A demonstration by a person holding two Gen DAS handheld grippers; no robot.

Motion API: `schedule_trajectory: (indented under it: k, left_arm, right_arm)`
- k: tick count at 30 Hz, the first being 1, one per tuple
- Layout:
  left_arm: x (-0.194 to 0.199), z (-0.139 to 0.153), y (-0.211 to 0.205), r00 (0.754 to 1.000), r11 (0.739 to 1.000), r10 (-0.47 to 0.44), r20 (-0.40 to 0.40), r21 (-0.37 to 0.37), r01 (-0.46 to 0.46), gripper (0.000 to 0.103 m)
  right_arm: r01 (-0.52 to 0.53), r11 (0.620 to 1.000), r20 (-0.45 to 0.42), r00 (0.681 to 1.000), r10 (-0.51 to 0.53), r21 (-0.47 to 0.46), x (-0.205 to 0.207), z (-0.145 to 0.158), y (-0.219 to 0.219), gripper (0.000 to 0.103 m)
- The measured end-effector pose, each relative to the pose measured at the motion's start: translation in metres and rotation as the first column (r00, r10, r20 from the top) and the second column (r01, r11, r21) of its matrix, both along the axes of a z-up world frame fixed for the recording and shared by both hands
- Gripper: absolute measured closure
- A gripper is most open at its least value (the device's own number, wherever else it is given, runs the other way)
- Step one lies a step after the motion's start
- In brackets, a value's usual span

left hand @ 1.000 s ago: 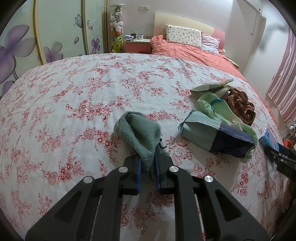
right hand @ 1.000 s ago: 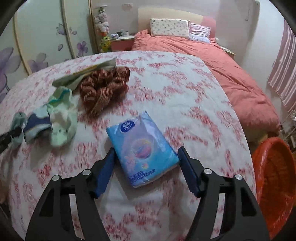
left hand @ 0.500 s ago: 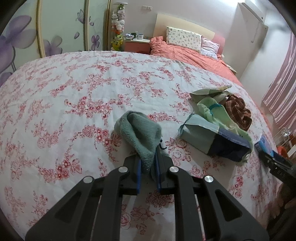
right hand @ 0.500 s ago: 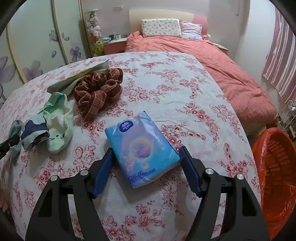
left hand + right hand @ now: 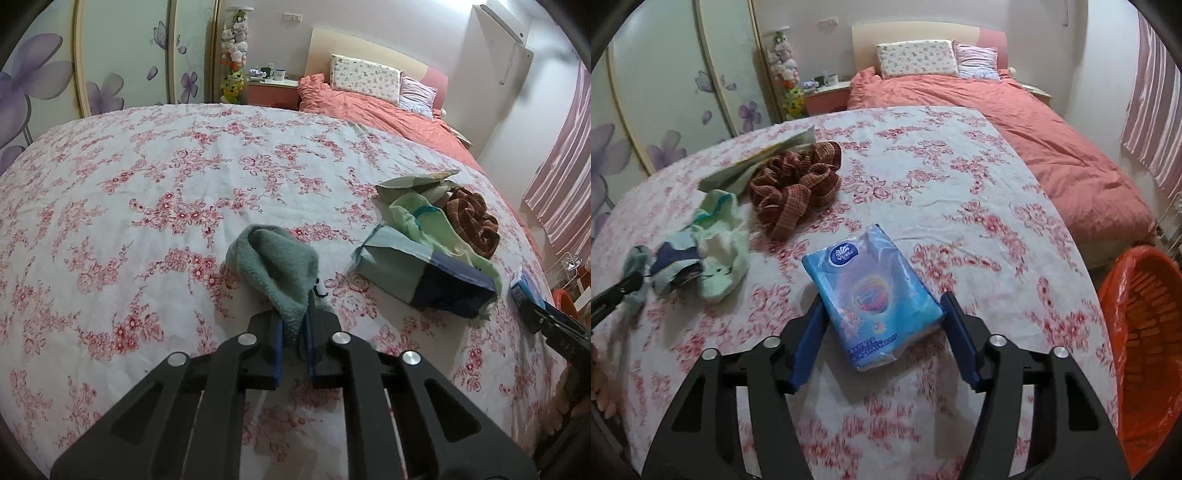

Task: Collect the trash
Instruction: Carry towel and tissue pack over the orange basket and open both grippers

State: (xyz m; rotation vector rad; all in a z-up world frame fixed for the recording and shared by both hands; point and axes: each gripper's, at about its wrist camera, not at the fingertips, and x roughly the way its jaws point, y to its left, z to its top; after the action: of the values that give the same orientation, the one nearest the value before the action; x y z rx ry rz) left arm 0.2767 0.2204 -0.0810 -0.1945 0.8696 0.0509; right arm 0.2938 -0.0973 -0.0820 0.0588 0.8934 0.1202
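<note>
A grey-green fluffy sock [image 5: 275, 258] lies on the floral sheet [image 5: 147, 184]. My left gripper [image 5: 295, 321] is shut on its near end. In the right wrist view that gripper [image 5: 624, 288] shows at the far left, still pinching the sock [image 5: 633, 258]. A blue pack of tissues [image 5: 871, 284] lies flat between the fingers of my right gripper [image 5: 882, 306]. Its jaws are closing, and the blue pads stand right at the pack's two sides without visibly squeezing it. The left wrist view catches the pack [image 5: 524, 286] at its right edge.
A pale green sock [image 5: 720, 258], a navy and teal cloth [image 5: 417, 273], a brown checked cloth [image 5: 798, 188] and a flat paper packet [image 5: 417, 181] lie between the grippers. An orange basket [image 5: 1141, 325] stands off the sheet's right edge. A salmon-covered bed [image 5: 1034, 140] lies behind.
The right gripper's jaws have narrowed around the tissue pack, which has not moved. The left gripper keeps its hold on the sock in the same spot.
</note>
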Motion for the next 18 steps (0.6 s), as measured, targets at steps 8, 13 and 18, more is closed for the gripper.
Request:
schedule_trajectory:
  k: [8,13,18]
  left_arm:
    - [-0.019,0.029,-0.032,0.995,0.998,-0.065,0.07,-0.006,0.066,0.094]
    - [-0.034,0.057,-0.066,0.982,0.991,-0.135,0.134,-0.008,0.137,0.094]
    - [-0.05,0.084,-0.114,0.954,0.971,-0.23,0.192,-0.013,0.237,0.094]
  right_arm:
    - [0.039,0.997,0.05,0.998,-0.043,0.074,-0.028,0.023,-0.025,0.045]
    - [0.062,0.993,0.146,0.986,-0.077,0.104,-0.054,0.055,-0.044,0.045]
    - [0.115,0.987,0.259,0.955,-0.141,0.113,-0.086,0.086,-0.068,0.045]
